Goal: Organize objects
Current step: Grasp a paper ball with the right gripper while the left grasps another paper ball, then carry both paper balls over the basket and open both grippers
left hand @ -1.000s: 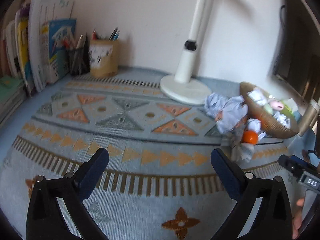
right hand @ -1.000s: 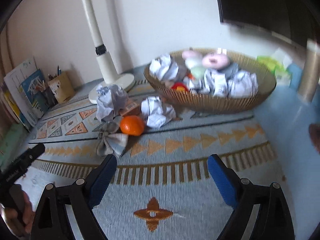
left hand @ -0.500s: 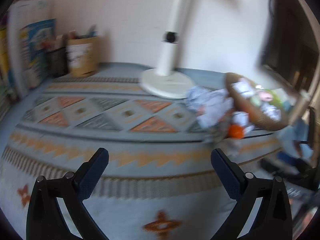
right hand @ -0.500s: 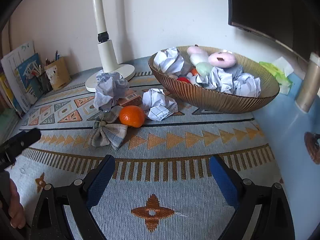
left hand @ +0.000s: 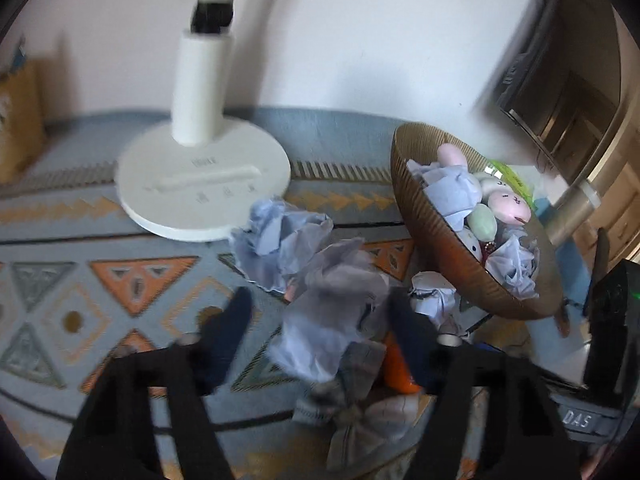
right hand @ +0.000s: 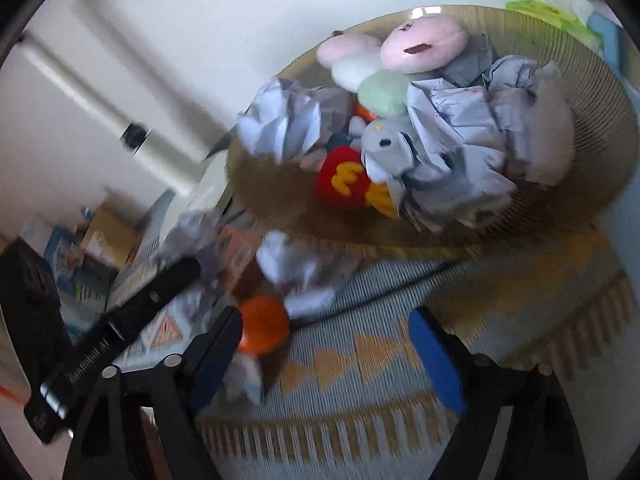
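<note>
A brown woven basket (left hand: pixel 432 216) (right hand: pixel 600 92) holds crumpled papers, pink and green soft toys and a red plush. On the patterned mat beside it lie crumpled paper balls (left hand: pixel 328 316) (right hand: pixel 296 272), an orange (right hand: pixel 262 328) (left hand: pixel 396 372) and a checked cloth bow (left hand: pixel 360 416). My left gripper (left hand: pixel 320 312) is open, its fingers on either side of a paper ball. My right gripper (right hand: pixel 326 340) is open and empty, low over the mat, the orange by its left finger.
A white lamp base (left hand: pixel 204 184) stands behind the paper balls. A cardboard pen holder (right hand: pixel 110 236) and books are at the far left. A dark monitor (left hand: pixel 560 92) and green tissue pack (right hand: pixel 556 12) sit behind the basket.
Both grippers have moved forward toward the pile and the basket. The left one swung right and now straddles a paper ball. The right one came close to the orange.
</note>
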Action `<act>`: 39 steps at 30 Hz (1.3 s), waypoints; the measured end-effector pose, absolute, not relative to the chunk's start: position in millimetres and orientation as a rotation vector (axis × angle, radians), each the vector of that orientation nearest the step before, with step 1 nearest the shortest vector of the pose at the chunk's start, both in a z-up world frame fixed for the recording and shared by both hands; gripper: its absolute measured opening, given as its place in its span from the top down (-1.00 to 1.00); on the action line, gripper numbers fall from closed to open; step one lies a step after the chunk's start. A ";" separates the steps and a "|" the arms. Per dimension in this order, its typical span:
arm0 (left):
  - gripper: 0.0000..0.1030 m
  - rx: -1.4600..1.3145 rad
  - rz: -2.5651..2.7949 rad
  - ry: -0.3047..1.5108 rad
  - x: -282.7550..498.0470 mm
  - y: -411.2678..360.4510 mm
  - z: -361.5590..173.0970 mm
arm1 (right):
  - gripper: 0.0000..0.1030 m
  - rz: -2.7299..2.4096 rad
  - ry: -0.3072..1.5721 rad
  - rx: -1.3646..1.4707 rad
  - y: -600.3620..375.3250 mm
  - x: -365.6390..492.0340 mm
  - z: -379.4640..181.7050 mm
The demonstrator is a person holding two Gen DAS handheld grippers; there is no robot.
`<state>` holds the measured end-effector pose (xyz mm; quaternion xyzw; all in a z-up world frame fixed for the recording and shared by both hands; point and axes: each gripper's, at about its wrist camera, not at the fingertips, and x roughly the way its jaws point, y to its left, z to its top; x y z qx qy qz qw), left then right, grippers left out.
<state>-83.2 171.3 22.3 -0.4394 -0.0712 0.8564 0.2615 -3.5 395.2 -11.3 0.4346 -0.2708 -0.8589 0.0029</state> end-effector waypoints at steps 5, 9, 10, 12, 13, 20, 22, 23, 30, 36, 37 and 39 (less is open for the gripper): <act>0.28 -1.141 2.270 -0.272 -80.3 157.9 26.1 | -0.13 -2.746 -0.847 1.314 386.5 -26.7 -14.4; 0.28 -1.097 2.281 -0.274 -62.6 137.5 42.1 | 0.00 -2.777 -0.808 1.282 386.0 -26.7 -15.2; 0.27 -1.093 2.287 -0.272 -58.7 131.8 44.9 | 0.00 -2.747 -0.866 1.261 391.3 -23.8 -16.3; 0.27 -1.090 2.302 -0.273 -42.8 114.3 49.4 | 0.01 -2.697 -0.957 1.245 400.0 -15.7 -20.0; 0.28 -1.096 2.317 -0.276 -33.4 103.6 50.2 | 0.01 -2.680 -0.973 1.244 401.6 -8.5 -20.0; 0.28 -1.080 2.400 -0.362 10.7 38.3 53.1 | 0.01 -2.714 -1.010 1.091 409.7 70.6 -3.8; 0.28 -1.112 2.427 -0.367 18.5 27.0 48.8 | 0.00 -2.721 -0.939 1.116 408.2 89.4 1.6; 0.27 -1.121 2.470 -0.302 25.7 26.0 46.5 | -0.01 -2.711 -0.887 1.152 403.5 93.9 1.6; 0.08 -1.145 2.455 -0.080 65.0 25.9 26.4 | -0.04 -2.541 -0.464 1.303 353.6 114.8 -10.6; -0.72 -1.134 2.456 -0.221 74.6 3.4 20.5 | -0.37 -2.573 -0.285 1.291 326.1 121.2 -12.3; -0.72 -1.138 2.454 -0.238 76.3 0.1 20.3 | -0.37 -2.583 -0.281 1.282 324.1 121.0 -13.5; -0.73 -1.150 2.451 -0.256 79.1 -1.5 19.0 | -0.38 -2.585 -0.287 1.278 324.5 122.7 -13.8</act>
